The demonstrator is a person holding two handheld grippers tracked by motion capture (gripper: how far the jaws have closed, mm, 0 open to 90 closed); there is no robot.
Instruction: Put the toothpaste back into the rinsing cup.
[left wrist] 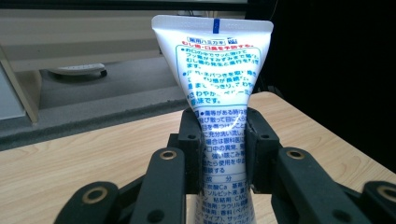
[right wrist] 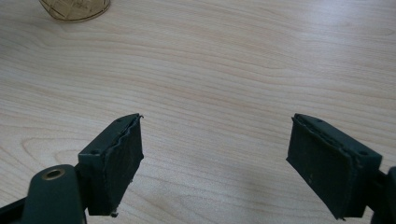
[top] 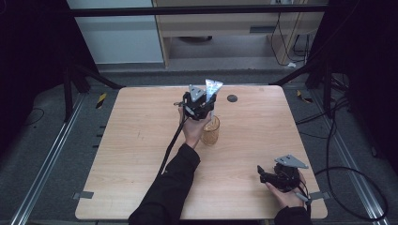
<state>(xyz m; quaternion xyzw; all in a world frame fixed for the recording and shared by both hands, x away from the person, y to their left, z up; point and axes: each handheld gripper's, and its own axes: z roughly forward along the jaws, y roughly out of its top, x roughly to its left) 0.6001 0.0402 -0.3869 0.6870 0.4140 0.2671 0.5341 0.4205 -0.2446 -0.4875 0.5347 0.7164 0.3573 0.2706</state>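
The left gripper [left wrist: 223,154] has its black jaws clamped on a toothpaste tube [left wrist: 219,84], pads pressing its soft white plastic sides at mid-length; the flat crimped seal stands at twelve o'clock, upright, likely so the cap end can drop straight down. In the high view the tube [top: 212,89] rises above the amber glass cup [top: 210,130], which sits just at five o'clock of that gripper [top: 199,105] on the table [top: 141,140]; the cup looks ribbed and translucent. The right gripper [right wrist: 219,163] rests idle at the table's five o'clock corner, jaws spread wide with nothing between their rubbery, rough-edged pads [right wrist: 123,161], over pale, smooth wood grain.
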